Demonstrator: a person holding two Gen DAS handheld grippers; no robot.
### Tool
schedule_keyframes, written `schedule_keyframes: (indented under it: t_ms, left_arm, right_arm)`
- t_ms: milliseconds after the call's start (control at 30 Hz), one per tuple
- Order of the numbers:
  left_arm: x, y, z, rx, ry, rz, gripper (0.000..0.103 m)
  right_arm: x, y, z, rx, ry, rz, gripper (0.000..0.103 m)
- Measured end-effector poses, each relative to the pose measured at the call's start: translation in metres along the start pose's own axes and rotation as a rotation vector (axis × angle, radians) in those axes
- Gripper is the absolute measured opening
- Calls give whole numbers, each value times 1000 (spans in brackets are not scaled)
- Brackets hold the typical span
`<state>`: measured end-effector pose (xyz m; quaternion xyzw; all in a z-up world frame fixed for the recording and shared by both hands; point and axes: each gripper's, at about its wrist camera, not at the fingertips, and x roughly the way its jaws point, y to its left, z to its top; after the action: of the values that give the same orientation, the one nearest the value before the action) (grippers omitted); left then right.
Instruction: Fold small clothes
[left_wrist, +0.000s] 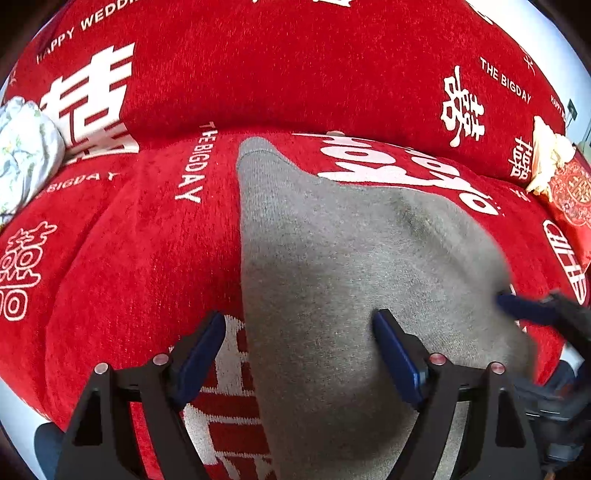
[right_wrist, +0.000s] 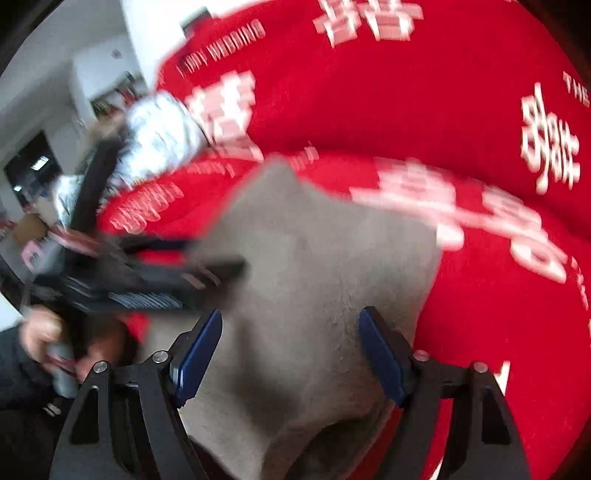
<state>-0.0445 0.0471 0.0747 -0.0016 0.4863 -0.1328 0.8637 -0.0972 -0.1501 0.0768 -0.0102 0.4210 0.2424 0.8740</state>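
Observation:
A grey knitted garment (left_wrist: 332, 258) lies spread flat on a red sofa cover (left_wrist: 140, 258) printed with white characters. My left gripper (left_wrist: 299, 332) hovers open over the garment's near left edge. One finger is above the red cover and the other above the grey cloth, and nothing is pinched. In the right wrist view, which is blurred, the grey garment (right_wrist: 314, 266) lies under my open right gripper (right_wrist: 291, 336). Its pads stand apart from the fabric. The right gripper's blue fingertip (left_wrist: 517, 306) shows at the garment's right edge. The left gripper's dark body (right_wrist: 166, 273) reaches over the left edge.
A white floral cushion (left_wrist: 22, 155) (right_wrist: 155, 136) rests at the left end of the sofa. A cream item (left_wrist: 546, 162) and a red patterned cushion (left_wrist: 572, 192) sit at the right end. A person's hand (right_wrist: 40, 332) holds the left gripper's handle. The sofa backrest (left_wrist: 295, 66) rises behind.

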Motion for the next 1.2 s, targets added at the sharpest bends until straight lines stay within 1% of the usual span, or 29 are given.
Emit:
schedule_keyframes:
  t_ms: [33,67,167,267,300,367,433,467,500,533,567,600,633,667,800,900,933,1000,1033,1100,1133,1200]
  left_arm:
    - [0,-1,0,0,4,-2,84]
    - [-2,-3,0,0,-1,11,84]
    - [-12,-8,-1,10,-17,37,84]
    - [-26,-12,-6,25,-42,42,84]
    - [-31,-13,-9,28,-52,46,84]
    - [-39,-14,-14,33,-68,44,84]
    - [-45,-16,-20,45,-83,53,84]
    - [-45,-16,-21,51,-81,62,84]
    - [-43,-16,-23,58,-73,81,84]
    - [-39,-16,-25,64,-63,99,84]
    - [-35,-16,-27,65,-54,104,84]
    - [-33,-15,-28,58,-48,93,84]
    - [-33,-13,-30,48,-54,90,84]
    - [-34,-14,-30,48,-60,93,84]
    - [-37,-22,-34,105,-93,140,84]
    - [-39,-24,-37,109,-101,156,84]
    - [-41,-24,-37,108,-101,162,84]
    - [-48,-25,-37,112,-107,185,84]
    - [-53,-27,-37,117,-120,195,84]
    - [-67,-30,-38,136,-167,228,84]
    - [-74,-33,-38,140,-191,248,84]
    - [-80,-37,-37,134,-206,294,84]
  right_arm:
    - [8,-2,-3,-1,22,-26,79]
    - [7,-2,-4,-8,-7,-27,79]
    - [-3,2,-2,7,-13,-21,80]
    - [-17,8,-8,-36,-42,0,80]
    - [-21,10,-10,-46,-51,15,80]
    - [-32,11,-19,-40,-68,77,80]
    - [-38,14,-31,-32,-65,147,80]
    - [-37,14,-38,-31,-59,167,81]
    - [-33,15,-44,-32,-44,159,81]
    - [-25,13,-49,-27,-7,128,81]
    - [-13,9,-54,-9,43,93,81]
    - [-6,6,-59,9,65,91,80]
    - [-4,4,-62,17,53,102,80]
    - [-6,6,-64,11,34,94,80]
    - [-7,13,-66,-25,36,43,80]
    - [-10,13,-70,-20,31,21,81]
    - [-12,11,-71,-12,36,-15,84]
    - [-12,5,-74,24,82,-118,84]
    - [-14,-1,-77,55,97,-157,84]
    - [-29,-4,-76,96,34,-131,84]
    - [-37,-2,-75,92,-2,-139,84]
    - [-50,10,-66,47,-72,-202,84]
